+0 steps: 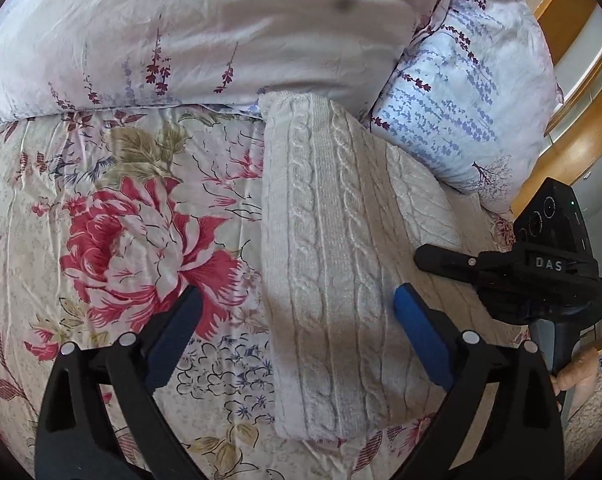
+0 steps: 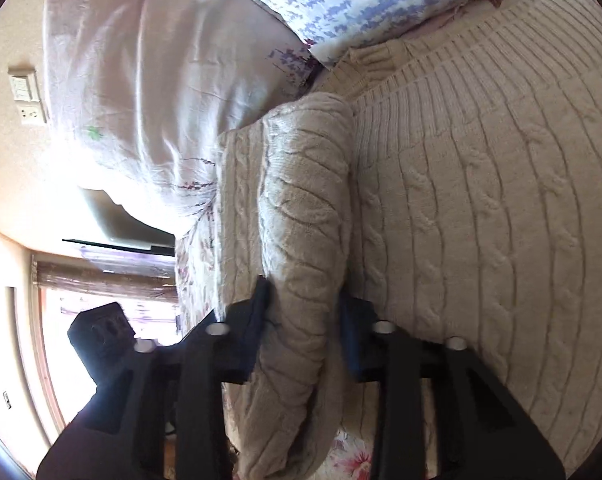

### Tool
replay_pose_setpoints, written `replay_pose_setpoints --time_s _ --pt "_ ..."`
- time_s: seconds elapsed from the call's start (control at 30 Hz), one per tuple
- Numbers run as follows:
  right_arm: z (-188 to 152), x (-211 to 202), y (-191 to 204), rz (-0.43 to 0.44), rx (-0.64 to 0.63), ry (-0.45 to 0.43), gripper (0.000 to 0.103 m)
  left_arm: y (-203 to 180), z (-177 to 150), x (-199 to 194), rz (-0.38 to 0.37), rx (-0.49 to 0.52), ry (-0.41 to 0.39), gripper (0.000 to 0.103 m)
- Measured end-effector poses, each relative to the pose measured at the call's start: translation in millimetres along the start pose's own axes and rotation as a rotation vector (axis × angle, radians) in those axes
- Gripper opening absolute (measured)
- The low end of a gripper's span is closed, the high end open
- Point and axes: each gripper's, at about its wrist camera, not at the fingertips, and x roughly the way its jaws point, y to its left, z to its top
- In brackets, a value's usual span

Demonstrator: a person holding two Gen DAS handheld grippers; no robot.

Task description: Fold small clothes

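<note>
The cream cable-knit sweater [image 1: 333, 248] lies folded lengthwise on the floral bedspread [image 1: 101, 208], its far end touching the pillows [image 1: 461, 92]. The left gripper [image 1: 297, 320] stands wide apart over the near folded edge, gripping nothing. The right gripper [image 2: 305, 308] is clamped on a raised fold of knit; bare bedspread lies open to the left

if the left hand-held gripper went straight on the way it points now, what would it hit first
Most likely the cream cable-knit sweater. The left hand-held gripper stands open and tilted down, with the folded knit lying between its blue fingers. The pillows lie well beyond it. Depth is hard to judge through the fisheye.
</note>
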Motion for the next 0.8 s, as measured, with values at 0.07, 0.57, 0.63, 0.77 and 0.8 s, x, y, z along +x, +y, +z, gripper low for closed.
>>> replay_pose_setpoints --time_s 0.07,0.57,0.63,0.77,0.8 --pt "-2.8 -4.5 8.6 -0.017 -0.047 -0.052 0.018 -1.3 -0.3 -2.9 0.002 -0.002 -0.001 0.097" --pt "6.6 -85.3 16.4 -0.169 -0.170 -0.278 0.015 -13.2 -11.4 -9.0 -0.093 -0.022 0.020 0.101" --pt "7.6 -95.2 9.6 -0.204 -0.173 -0.297 0.015 -17.1 -14.4 -8.9 -0.097 -0.014 0.025 0.101" --pt "10.3 -125.8 -11.6 -0.276 -0.158 -0.340 0.015 -24.2 -18.7 -7.9 -0.102 -0.007 0.034 0.101" --pt "11.1 -131.2 -16.1 -0.292 -0.153 -0.349 0.015 -26.2 -19.3 -6.8 -0.104 -0.007 0.036 0.101"
